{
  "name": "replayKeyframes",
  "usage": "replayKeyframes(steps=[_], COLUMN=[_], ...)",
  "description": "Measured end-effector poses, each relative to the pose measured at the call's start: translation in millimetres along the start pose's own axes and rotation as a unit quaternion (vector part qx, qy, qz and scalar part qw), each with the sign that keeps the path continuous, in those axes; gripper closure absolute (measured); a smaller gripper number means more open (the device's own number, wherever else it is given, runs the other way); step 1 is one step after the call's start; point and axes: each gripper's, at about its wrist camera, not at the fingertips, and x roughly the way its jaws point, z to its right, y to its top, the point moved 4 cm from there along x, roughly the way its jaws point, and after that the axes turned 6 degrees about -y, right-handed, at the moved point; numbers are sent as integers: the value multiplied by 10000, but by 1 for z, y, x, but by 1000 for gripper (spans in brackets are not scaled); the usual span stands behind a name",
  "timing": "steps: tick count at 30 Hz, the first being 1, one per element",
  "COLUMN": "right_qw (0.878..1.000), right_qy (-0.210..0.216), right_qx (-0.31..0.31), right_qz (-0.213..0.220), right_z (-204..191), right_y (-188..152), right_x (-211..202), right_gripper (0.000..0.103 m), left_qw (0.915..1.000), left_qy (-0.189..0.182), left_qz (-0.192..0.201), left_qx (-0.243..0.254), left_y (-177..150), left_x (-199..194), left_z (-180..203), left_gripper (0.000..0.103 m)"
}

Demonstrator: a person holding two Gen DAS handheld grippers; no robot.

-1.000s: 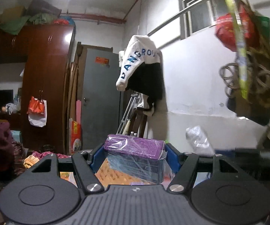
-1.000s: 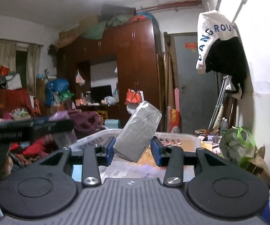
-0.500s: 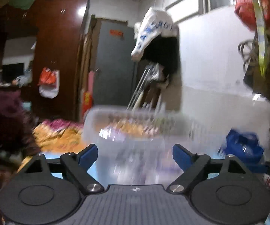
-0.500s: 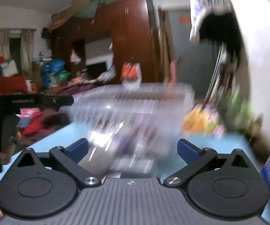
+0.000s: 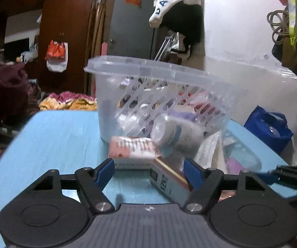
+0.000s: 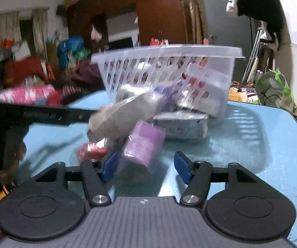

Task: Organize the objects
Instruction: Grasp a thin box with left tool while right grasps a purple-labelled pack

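Note:
A clear plastic basket (image 5: 148, 86) stands on the blue table (image 5: 51, 136) ahead of my left gripper (image 5: 149, 172), which is open and empty. In front of the basket lie a pink-and-white box (image 5: 131, 148), a blurred clear bottle (image 5: 175, 136) and a grey Kent carton (image 5: 169, 184) between the jaws. In the right wrist view the basket (image 6: 169, 68) holds several items. My right gripper (image 6: 145, 166) is open, with a purple pack (image 6: 143, 146), a blurred grey packet (image 6: 125, 113), a red item (image 6: 91, 152) and a grey box (image 6: 181, 127) just ahead of it.
A blue bag (image 5: 268, 130) sits past the table's right edge, a green bag (image 6: 274, 88) beside the white wall. The left gripper's black body (image 6: 45, 113) crosses the right view at the left. Clothes piles (image 5: 6, 86) and a wardrobe stand behind.
Both grippers held items a second ago, the left a purple-topped pack and the right a grey packet. Both have opened and dropped low to the table; the items now lie or tumble before the basket.

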Motion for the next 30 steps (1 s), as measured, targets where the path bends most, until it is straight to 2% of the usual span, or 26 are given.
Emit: replayKeyframes(steps=[1,4,10,12,13,14,16,21,24,25,26,28,30], right_qw=[9999,9999,9986,9982,9981,9980,9979,9972,9968,9967,9965,9960,9956], right_qy=[-43,-14,-285,-320,-330,-325,-321,-227,-274,-288,-302,-305,-297], right_qx=[-71,151,390,450,464,487,513,650,670,686,701,750,780], right_qz=[-61,49,192,227,239,245,246,306,326,332,344,380,418], right_z=[-2,7,29,33,35,36,38,43,45,46,47,50,51], right_y=[-2,-4,-2,-2,-2,-2,-1,0,0,0,0,1,2], right_x=[1,-4,-13,-15,-14,-15,-14,-15,-17,-17,-18,-19,-21], right_gripper=[65,66,66,66,66,66,66,66,66,66,66,66,66], left_qw=[10000,9999,9994,9994,9994,9995,9995,9983,9981,9985,9988,9991,9995], left_qy=[-37,-35,-60,-50,-71,-96,25,203,132,92,99,104,-20], left_qz=[-42,-86,-178,-170,-173,-184,-177,-361,-509,-446,-377,-304,-236], left_qx=[-1,96,275,303,279,233,245,417,335,299,298,281,194], left_y=[-2,-3,-6,-6,-5,-5,-5,-9,-14,-14,-13,-13,-14], left_x=[1,4,7,6,5,3,-2,4,10,9,7,4,1], left_z=[1,5,18,19,19,19,19,23,22,21,20,18,15], left_gripper=[25,25,27,36,50,54,58,58,58,63,73,82,84])
